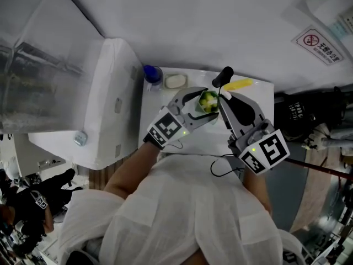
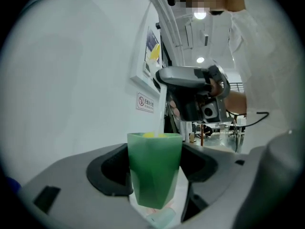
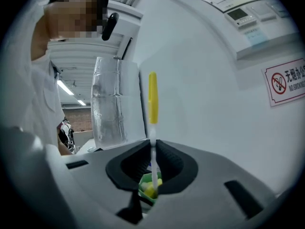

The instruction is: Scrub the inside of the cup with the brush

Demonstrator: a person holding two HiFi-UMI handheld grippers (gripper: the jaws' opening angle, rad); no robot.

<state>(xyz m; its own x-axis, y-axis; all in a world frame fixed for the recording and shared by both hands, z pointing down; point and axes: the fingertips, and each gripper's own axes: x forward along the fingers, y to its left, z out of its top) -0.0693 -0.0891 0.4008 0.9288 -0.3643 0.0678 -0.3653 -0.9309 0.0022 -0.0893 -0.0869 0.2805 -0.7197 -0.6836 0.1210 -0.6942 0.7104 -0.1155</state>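
A green plastic cup is held upright over the white table, with my left gripper shut on its sides. In the left gripper view the cup fills the gap between the jaws of the left gripper. My right gripper is shut on the thin white stem of a brush. The brush's yellow handle points upward. Its yellow-green head sits down inside the cup. The right gripper hangs just above and behind the cup's rim.
A blue-capped bottle and a white bar lie at the table's far left. A big white box stands left of the table. A clear ribbed container rises behind the brush. A no-smoking sign hangs on the wall.
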